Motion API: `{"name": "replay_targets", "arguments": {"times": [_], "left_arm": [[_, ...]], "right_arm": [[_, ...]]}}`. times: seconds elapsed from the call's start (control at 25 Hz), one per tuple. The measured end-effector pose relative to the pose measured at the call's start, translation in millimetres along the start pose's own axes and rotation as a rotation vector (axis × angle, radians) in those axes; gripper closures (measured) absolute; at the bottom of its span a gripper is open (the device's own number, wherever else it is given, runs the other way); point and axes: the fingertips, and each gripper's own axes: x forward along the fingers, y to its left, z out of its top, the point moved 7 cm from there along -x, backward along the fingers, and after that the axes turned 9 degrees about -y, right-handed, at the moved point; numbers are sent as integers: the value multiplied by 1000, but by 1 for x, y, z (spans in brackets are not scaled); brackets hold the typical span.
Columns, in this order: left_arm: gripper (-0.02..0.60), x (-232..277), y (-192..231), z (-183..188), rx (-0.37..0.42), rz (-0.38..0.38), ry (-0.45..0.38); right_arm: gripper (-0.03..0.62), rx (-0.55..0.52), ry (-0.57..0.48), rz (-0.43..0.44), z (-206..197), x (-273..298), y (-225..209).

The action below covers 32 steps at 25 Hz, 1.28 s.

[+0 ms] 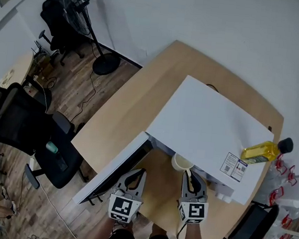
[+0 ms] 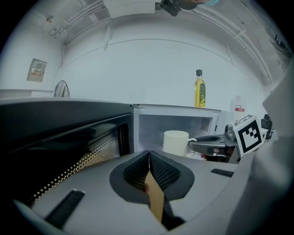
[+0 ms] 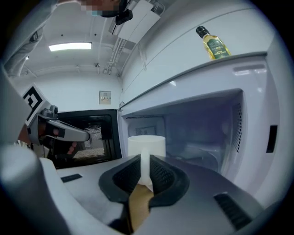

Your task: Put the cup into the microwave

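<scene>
Right gripper (image 3: 145, 156): jaws narrow, pinching the handle (image 3: 144, 166) of the white cup (image 3: 146, 143), held just ahead of them at the open microwave (image 3: 202, 82) mouth. The cup is probably stiff, light, slick and breakable, so the handle suits gripping. Left gripper (image 2: 149, 157): jaws together, empty.

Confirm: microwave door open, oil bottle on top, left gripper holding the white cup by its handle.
Wrong gripper: the right gripper holds the white cup by its handle, as the right gripper view shows; the left gripper is shut, empty. The door and oil bottle are as stated.
</scene>
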Motion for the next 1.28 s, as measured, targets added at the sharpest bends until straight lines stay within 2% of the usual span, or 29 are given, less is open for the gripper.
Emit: {"name": "replay_targets", "arguments": {"times": [0.52,1.28], "left_arm": [[557,20,-2,-3,-17,50,11],[557,22,4,-6,-37,109,36]], "right_arm": [[545,-7,-12,25,-8,31,-19],[539,-13,-20,29,-9,64,-21]]}}
